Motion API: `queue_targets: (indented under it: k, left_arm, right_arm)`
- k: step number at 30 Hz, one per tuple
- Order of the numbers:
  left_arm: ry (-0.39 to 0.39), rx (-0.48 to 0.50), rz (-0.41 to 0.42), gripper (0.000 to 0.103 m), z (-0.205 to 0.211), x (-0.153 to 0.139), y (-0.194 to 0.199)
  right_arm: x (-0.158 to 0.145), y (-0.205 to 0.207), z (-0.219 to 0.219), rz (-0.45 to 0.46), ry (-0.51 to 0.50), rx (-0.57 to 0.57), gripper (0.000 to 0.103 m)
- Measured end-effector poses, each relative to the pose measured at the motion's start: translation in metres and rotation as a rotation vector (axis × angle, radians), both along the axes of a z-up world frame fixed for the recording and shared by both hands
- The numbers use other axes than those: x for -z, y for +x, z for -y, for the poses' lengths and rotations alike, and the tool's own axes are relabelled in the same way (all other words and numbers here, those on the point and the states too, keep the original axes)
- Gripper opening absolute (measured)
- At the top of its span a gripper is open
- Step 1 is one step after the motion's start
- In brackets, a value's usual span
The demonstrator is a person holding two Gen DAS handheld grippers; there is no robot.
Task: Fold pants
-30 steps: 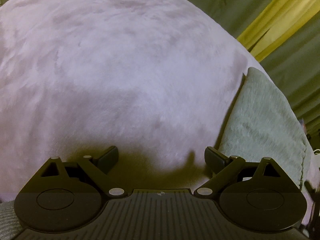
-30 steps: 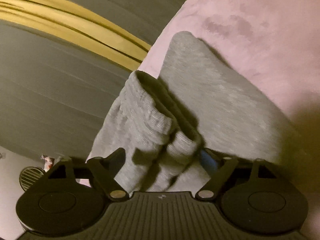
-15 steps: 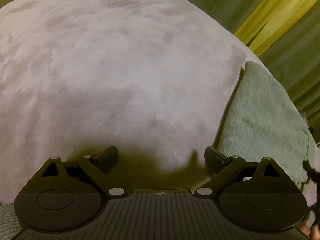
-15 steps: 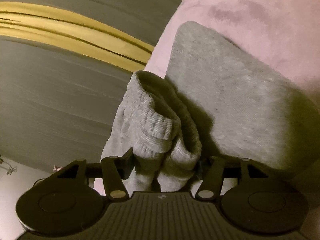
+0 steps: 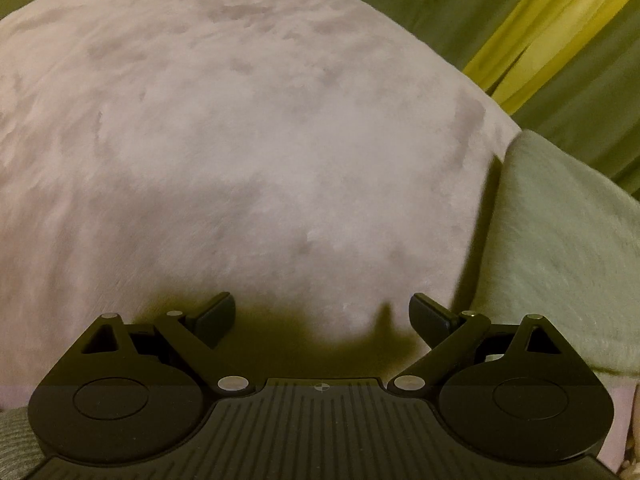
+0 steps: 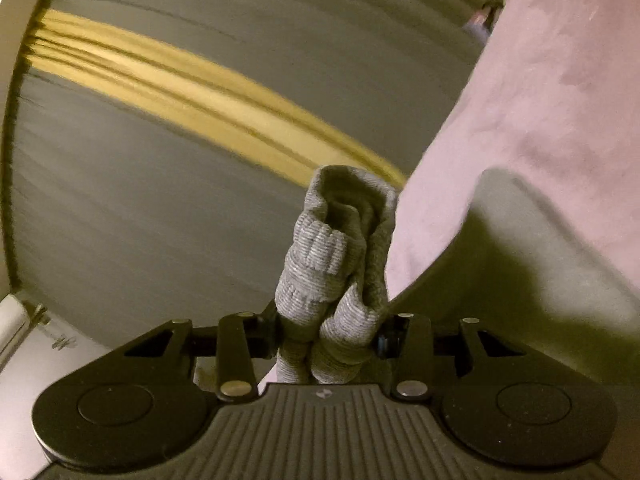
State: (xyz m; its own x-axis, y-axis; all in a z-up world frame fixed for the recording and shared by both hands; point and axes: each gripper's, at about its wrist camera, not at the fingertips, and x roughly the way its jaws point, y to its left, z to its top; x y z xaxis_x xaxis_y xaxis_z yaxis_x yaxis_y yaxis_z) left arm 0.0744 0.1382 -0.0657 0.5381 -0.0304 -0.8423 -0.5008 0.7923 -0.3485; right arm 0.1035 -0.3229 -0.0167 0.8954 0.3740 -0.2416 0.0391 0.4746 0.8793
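Observation:
The grey knit pants point(image 5: 560, 240) lie at the right edge of a pale pink plush blanket point(image 5: 240, 140) in the left wrist view. My left gripper point(image 5: 322, 316) is open and empty, low over the blanket, left of the pants. In the right wrist view my right gripper point(image 6: 328, 340) is shut on the bunched ribbed cuffs of the pants point(image 6: 320, 264) and holds them lifted. The rest of the pants point(image 6: 560, 264) lies flat on the blanket point(image 6: 560, 80) to the right.
Grey-green curtains with a yellow stripe point(image 5: 540, 28) hang behind the blanket's far right edge; they also fill the left of the right wrist view point(image 6: 200, 92). A white wall or floor patch point(image 6: 24, 344) shows at lower left.
My right gripper has closed on the pants cuffs and lifted them off the blanket's edge. My left gripper has stayed open and shifted slightly forward.

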Motion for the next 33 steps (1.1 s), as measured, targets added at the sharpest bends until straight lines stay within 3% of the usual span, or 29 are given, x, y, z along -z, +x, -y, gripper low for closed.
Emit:
queue_targets:
  k: [2,3,5,6,9,11,13,15,20,22,26,30,33]
  left_arm:
    - [0.004,0.013,0.003,0.097,0.001,0.000,0.000]
    - [0.008,0.021,0.001,0.097,0.002,0.000,0.000]
    - [0.025,0.035,-0.004,0.097,0.004,0.000,0.002]
    - [0.036,0.045,-0.007,0.097,0.006,-0.001,0.003]
    - [0.105,0.110,0.004,0.097,0.019,-0.009,0.005]
    - [0.156,0.189,0.041,0.097,0.036,-0.019,0.007]
    - [0.204,0.273,0.087,0.097,0.056,-0.027,0.010]
    - [0.244,0.348,0.109,0.097,0.076,-0.032,0.018]
    - [0.350,0.452,0.115,0.097,0.118,-0.039,0.046]
    - [0.416,0.481,0.093,0.097,0.131,-0.037,0.057]
    - [0.535,0.533,0.051,0.097,0.148,-0.028,0.071]
    - [0.548,0.530,0.038,0.101,0.146,-0.023,0.073]
    - [0.512,0.505,0.035,0.102,0.141,-0.018,0.073]
  right_arm:
    - [0.013,-0.008,0.010,-0.033,-0.056,0.043,0.043]
    - [0.020,-0.011,0.012,-0.081,-0.138,0.063,0.044]
    - [0.039,-0.008,0.014,-0.222,-0.294,0.038,0.054]
    - [0.049,-0.009,0.018,-0.306,-0.316,0.041,0.056]
    - [0.052,-0.015,0.033,-0.299,-0.262,0.051,0.066]
    - [0.035,-0.016,0.038,-0.261,-0.326,0.081,0.088]
    - [0.023,-0.021,0.037,-0.202,-0.404,0.087,0.096]
    - [0.022,-0.021,0.034,-0.185,-0.461,0.041,0.098]
    - [0.065,-0.008,0.042,-0.344,-0.505,-0.067,0.099]
    - [0.070,-0.008,0.050,-0.329,-0.445,-0.071,0.099]
    - [0.068,-0.004,0.044,-0.310,-0.514,-0.092,0.099]
    - [0.070,-0.007,0.041,-0.299,-0.536,-0.100,0.099]
    - [0.071,0.002,0.040,-0.292,-0.552,-0.108,0.099]
